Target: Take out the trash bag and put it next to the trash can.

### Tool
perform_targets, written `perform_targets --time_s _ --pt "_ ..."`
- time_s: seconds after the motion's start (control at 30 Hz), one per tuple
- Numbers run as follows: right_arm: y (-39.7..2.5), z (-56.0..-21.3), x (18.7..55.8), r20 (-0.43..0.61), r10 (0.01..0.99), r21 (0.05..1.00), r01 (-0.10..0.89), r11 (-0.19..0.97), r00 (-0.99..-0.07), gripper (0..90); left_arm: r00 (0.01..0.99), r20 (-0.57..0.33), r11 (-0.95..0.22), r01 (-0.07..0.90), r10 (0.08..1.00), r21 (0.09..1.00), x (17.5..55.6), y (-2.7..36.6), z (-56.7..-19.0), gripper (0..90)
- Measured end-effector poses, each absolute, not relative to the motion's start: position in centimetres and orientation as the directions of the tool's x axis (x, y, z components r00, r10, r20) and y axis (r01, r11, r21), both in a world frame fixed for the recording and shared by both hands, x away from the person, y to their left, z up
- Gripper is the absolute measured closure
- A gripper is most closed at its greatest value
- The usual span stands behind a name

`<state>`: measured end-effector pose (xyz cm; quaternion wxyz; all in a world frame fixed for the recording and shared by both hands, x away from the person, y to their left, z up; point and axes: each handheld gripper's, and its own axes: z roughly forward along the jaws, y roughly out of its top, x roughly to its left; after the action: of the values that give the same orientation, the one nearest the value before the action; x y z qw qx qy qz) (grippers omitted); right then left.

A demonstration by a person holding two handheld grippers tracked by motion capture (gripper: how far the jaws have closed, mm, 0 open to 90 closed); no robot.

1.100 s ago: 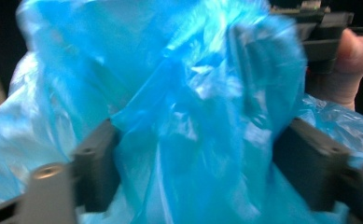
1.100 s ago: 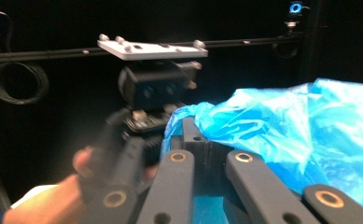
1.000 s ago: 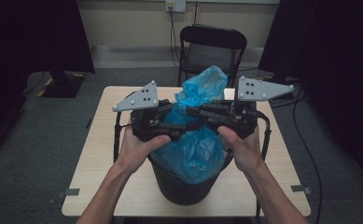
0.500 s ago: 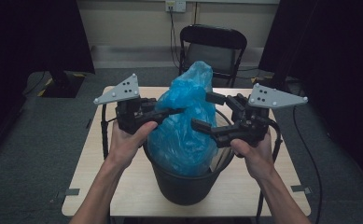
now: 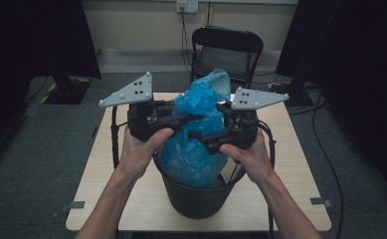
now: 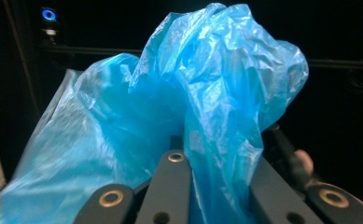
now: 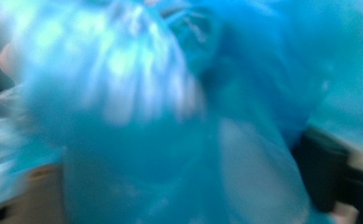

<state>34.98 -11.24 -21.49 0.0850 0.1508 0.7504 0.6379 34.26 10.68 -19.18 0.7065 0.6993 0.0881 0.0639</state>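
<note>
A: Nearest you, the black bin [image 5: 196,194] sits at the table's [image 5: 106,199] front edge, and the blue bag [image 5: 198,134] stands up out of it, its top bunched between your tools.

B: What grip have I got?

A: Your left gripper [image 5: 181,119] pinches a fold of plastic between its jaws. Your right gripper [image 5: 196,135] presses into the bag; whether it clamps anything, I cannot tell.

B: How should I proceed?

A: Probably lift evenly, both wrists level, so the film doesn't tear. Your forearms converge, hands nearly meeting. Beyond stands a chair [image 5: 226,50].
</note>
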Motion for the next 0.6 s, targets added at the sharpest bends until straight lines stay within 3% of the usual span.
perform_targets --time_s 0.1,0.2,0.23,0.4,0.47,0.53,0.6 --pt "-11.2 -21.5 35.0 0.051 0.297 0.986 0.096 0.137 -0.954 58.0 0.978 -0.033 0.01 0.032 0.204 0.999 34.2 10.7 -19.2 89.0" --pt "-11.3 -21.5 35.1 0.051 0.276 0.985 0.093 0.143 -0.96 82.6 0.978 -0.032 0.005 0.032 0.206 0.999 34.2 10.9 -19.3 87.0" --pt "-11.3 -21.5 35.1 0.049 0.271 0.985 0.092 0.146 -0.961 87.5 0.977 -0.033 0.002 0.033 0.212 0.999 34.2 11.0 -19.4 82.3" --pt "-12.1 -21.6 35.4 0.071 0.281 0.985 0.111 0.129 -0.957 90.0 0.956 -0.052 -0.004 0.056 0.29 0.998 34.1 12.5 -19.9 33.2" --pt "-12.7 -21.4 35.4 0.075 0.291 0.987 0.112 0.114 -0.954 90.0 0.951 -0.064 0.009 0.064 0.302 0.998 34.1 13.2 -20.2 19.9" --pt "-13.2 -21.2 35.4 0.065 0.294 0.989 0.101 0.111 -0.954 90.0 0.948 -0.067 0.021 0.064 0.31 0.998 34.2 13.9 -20.6 14.3" --pt "-13.5 -21.0 35.2 0.058 0.29 0.99 0.093 0.107 -0.955 90.0 0.949 -0.083 0.04 0.074 0.305 0.996 34.5 14.4 -20.8 14.5"
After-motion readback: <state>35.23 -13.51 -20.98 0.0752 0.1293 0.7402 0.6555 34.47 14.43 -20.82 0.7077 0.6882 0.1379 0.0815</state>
